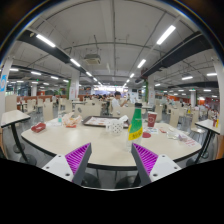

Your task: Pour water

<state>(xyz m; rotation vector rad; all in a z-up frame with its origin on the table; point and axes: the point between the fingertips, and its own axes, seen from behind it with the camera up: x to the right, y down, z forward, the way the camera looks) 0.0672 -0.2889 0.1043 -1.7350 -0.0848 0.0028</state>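
Well, we see our tongs (110, 160) spread apart, pinching nothing, above a round white table (100, 150). Beyond them stands a tall green plastic bottle (136, 122), beside perhaps a small clear cup (117, 127).

A green bottle (136, 122) with a pale cap stands upright on the tabletop (100, 148), well beyond your fingers. Just beside it sits a small clear cup (116, 127), also upright.

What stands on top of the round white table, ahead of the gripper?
On the table: a green bottle, a dark tray, a red thing. The open gripper hides part of its near edge.
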